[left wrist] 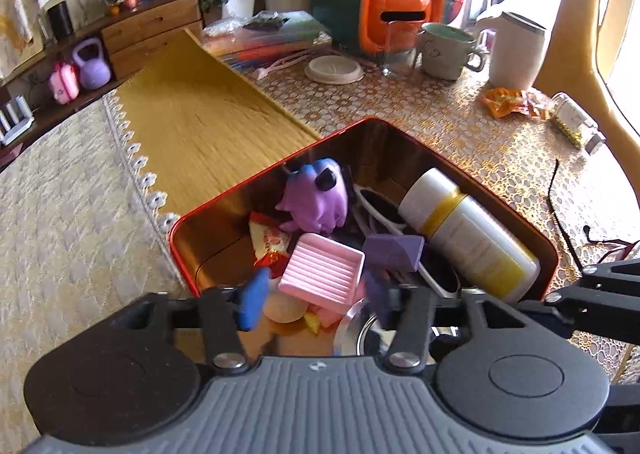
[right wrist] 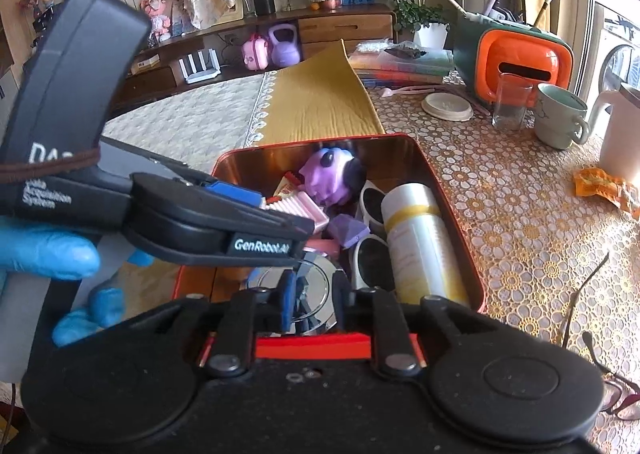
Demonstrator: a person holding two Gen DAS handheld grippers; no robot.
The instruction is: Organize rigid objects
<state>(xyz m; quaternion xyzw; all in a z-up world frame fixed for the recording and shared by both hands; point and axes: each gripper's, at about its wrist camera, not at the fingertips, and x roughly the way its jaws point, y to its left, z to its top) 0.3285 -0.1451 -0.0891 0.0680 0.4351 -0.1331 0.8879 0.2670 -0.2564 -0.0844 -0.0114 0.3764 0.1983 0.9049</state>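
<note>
A red tin box (left wrist: pixel 472 178) (right wrist: pixel 448 182) sits on the lace-covered table and holds a purple toy figure (left wrist: pixel 316 196) (right wrist: pixel 328 174), a pink ribbed soap dish (left wrist: pixel 322 274) (right wrist: pixel 296 210), a purple faceted block (left wrist: pixel 394 252) (right wrist: pixel 348 230), a white and yellow bottle (left wrist: pixel 468 234) (right wrist: pixel 420 242), white sunglasses (right wrist: pixel 370 254), a candy wrapper (left wrist: pixel 270 244) and a shiny round metal lid (right wrist: pixel 316 286). My left gripper (left wrist: pixel 316 304) is open over the near end of the box, above the soap dish. My right gripper (right wrist: pixel 314 306) is open over the metal lid at the box's near rim.
Behind the box lie a yellow padded envelope (left wrist: pixel 200 122), a white round lid (left wrist: pixel 334 69), a glass (right wrist: pixel 512 100), a green mug (left wrist: pixel 448 50), a white kettle (left wrist: pixel 516 50) and an orange and green case (left wrist: pixel 384 10). Eyeglasses (right wrist: pixel 592 318) and an orange wrapper (left wrist: pixel 508 102) lie at the right.
</note>
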